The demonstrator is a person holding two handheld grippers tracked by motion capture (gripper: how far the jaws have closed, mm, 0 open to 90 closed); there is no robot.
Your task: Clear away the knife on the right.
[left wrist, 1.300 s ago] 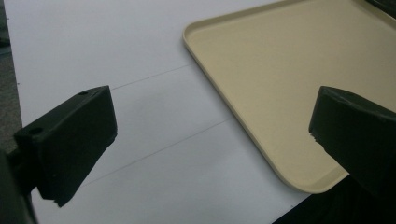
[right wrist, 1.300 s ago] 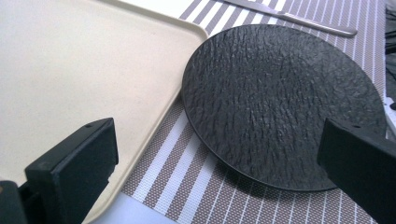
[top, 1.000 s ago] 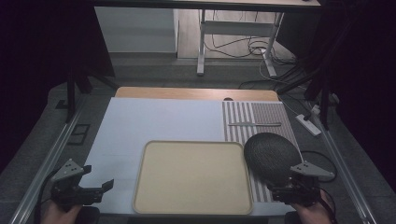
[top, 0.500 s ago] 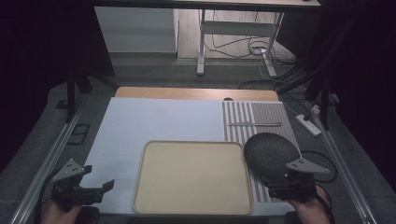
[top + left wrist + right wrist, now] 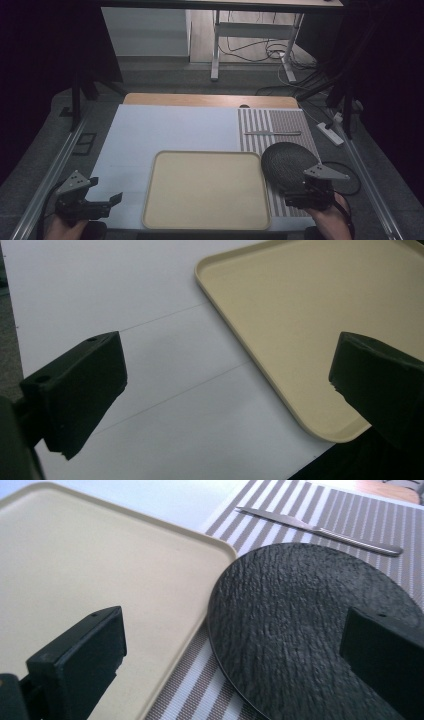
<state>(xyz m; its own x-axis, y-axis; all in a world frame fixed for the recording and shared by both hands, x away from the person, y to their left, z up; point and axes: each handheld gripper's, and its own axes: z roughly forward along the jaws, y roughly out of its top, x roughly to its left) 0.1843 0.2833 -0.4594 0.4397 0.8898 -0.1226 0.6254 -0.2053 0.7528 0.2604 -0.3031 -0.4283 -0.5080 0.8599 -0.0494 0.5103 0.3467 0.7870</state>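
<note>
Dark floor and desk legs lie beyond the table, whose white sheet [image 5: 165,132] carries everything. At its near right corner a black plate [image 5: 285,162] rests on a striped mat [image 5: 280,127], its left rim just beside the right edge of a beige tray [image 5: 205,190], and in the right gripper view [image 5: 320,625] slightly over it. A knife [image 5: 272,133] lies on the mat toward the far edge, well apart from the plate.

The right gripper [image 5: 300,197] sits at the plate's near rim with its jaws spread wide, one over the tray side and one over the plate, holding nothing. The step looks like the approach for a grasp. The next move calls for lowering a jaw under the thin rim and closing on it.

The left gripper [image 5: 100,204] hangs released over the near left corner, beside the tray.

Compared with a second ago, the right gripper has edged closer to the plate; the left has hardly shifted, and plate, tray and knife lie as they did.
</note>
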